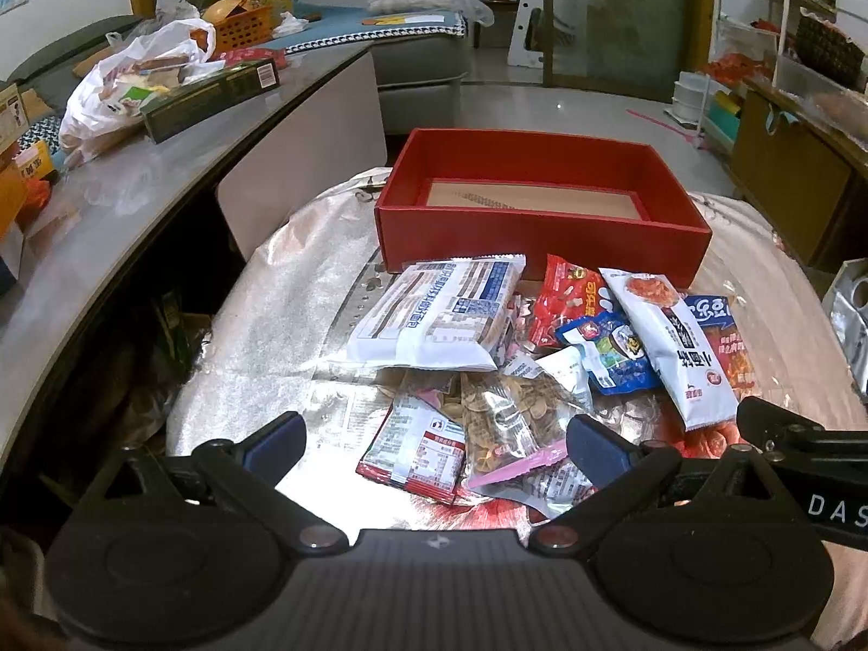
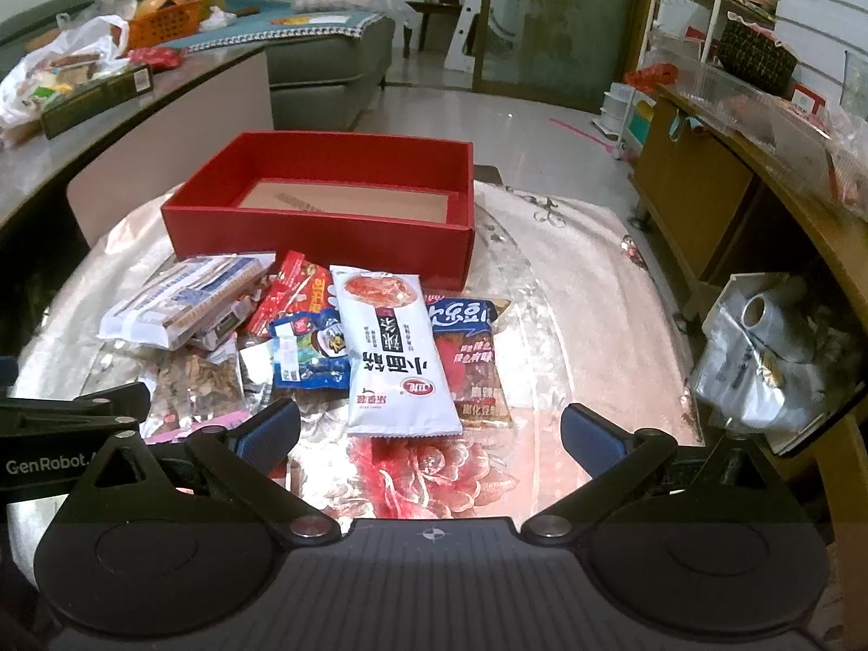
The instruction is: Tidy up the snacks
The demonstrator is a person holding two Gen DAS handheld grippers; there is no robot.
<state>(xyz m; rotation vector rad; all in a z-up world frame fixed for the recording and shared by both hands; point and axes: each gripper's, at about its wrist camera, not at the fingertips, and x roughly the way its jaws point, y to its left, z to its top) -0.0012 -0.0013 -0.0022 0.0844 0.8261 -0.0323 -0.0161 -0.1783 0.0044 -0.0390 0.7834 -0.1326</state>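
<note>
Both my claws hang wide open and empty above the near edge of the desk (image 2: 569, 293), which is draped in a shiny flowered cover: the left claw (image 1: 434, 447) over the clear pack of seeds (image 1: 502, 412), the right claw (image 2: 428, 442) just short of the long white packet (image 2: 399, 352). The snacks lie in one loose heap at the middle of the desk, overlapping each other, and the red box (image 1: 542, 228) stands open and empty just behind them, toward the far edge. Nothing is in it yet, so I judge the sorting has barely begun. These packets should all be light, soft and crinkly, with slick film that may slide between my pads or on the glossy cover. The big white-and-blue pack (image 1: 434, 314) at the left of the heap looks puffed and bulky; I would pinch it across a narrow side or at a sealed end rather than squeeze its middle, since the contents may crush. The long white packet lies on top of the dark red one (image 2: 477, 358), so it comes first, taken at its near sealed edge. The seeds pack is limp and will sag; I would grip its pink strip end (image 1: 515, 469) gently.
</note>
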